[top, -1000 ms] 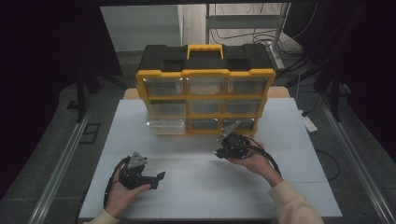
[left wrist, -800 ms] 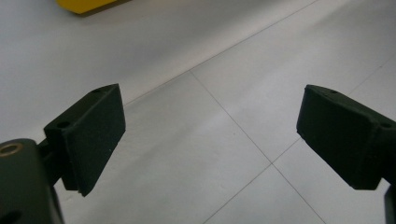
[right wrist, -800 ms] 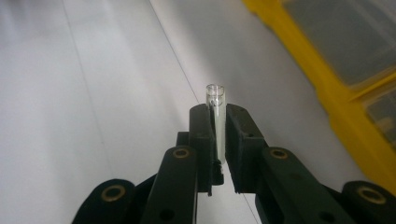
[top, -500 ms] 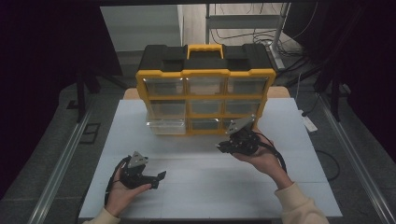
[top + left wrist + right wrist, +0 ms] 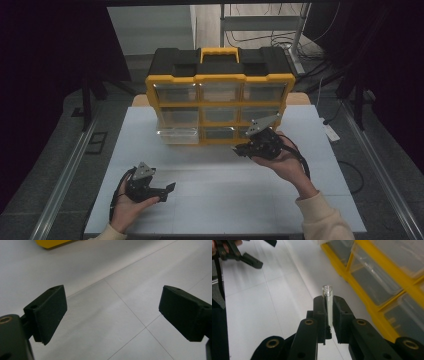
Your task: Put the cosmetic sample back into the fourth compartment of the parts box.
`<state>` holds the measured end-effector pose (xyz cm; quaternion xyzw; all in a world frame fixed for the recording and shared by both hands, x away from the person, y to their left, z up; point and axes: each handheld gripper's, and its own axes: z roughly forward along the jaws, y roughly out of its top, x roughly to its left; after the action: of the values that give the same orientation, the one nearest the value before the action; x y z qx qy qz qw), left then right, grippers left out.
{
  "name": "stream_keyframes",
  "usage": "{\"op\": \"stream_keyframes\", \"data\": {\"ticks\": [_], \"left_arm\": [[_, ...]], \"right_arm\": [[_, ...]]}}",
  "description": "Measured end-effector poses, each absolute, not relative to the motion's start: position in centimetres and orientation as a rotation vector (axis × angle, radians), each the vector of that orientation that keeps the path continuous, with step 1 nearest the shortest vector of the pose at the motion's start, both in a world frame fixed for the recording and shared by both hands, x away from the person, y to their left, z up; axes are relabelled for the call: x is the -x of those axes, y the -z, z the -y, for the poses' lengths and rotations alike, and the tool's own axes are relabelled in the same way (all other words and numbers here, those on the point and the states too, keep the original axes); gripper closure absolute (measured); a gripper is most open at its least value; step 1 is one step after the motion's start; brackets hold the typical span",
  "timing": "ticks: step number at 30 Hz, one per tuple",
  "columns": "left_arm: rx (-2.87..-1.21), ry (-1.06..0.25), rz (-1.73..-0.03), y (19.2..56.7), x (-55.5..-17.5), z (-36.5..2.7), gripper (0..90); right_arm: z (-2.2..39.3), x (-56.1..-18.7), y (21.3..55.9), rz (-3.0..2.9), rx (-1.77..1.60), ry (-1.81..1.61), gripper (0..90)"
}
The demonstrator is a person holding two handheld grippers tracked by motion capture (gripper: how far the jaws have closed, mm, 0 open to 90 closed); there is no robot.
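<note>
R gripper is clamped on a clear tube, long axis up along the jaws, just near of the yellow organizer, low right. Pulled-out drawer lies left of it. L gripper, jaws wide, empty, sits well apart, near-left.

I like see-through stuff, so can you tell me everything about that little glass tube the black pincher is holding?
The glass tube is small, thin and clear, and looks like glass or clear plastic. Its top end is open with a round rim. The right gripper has its two black jaws shut on the tube, so only the upper part pokes out above them. It stands roughly in line with the jaws. It is held above the white table, close to the yellow drawer box, touching nothing but the jaws.
</note>
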<state>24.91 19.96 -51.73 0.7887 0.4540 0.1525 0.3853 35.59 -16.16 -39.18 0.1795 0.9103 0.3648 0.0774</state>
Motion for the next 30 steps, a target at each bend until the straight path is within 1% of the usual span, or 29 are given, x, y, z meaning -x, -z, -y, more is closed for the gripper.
{"op": "stream_keyframes", "data": {"ticks": [6, 10, 18, 30], "left_arm": [[-2.008, -0.384, -1.162, 51.8, -24.9, -20.1, 8.8], [-2.007, -0.386, -1.164, 51.8, -24.9, -20.1, 8.8], [-2.007, -0.387, -1.166, 51.9, -24.9, -20.1, 8.8], [-2.008, -0.386, -1.165, 51.8, -24.8, -20.1, 8.8]], "right_arm": [[15.7, -36.3, 36.3, -2.701, -0.514, -1.114, 81.9], [15.5, -36.8, 35.2, -2.691, -0.509, -1.119, 81.9], [14.6, -37.4, 33.6, -2.682, -0.496, -1.124, 81.9], [13.7, -38.4, 32.0, -2.66, -0.489, -1.153, 81.9]]}}
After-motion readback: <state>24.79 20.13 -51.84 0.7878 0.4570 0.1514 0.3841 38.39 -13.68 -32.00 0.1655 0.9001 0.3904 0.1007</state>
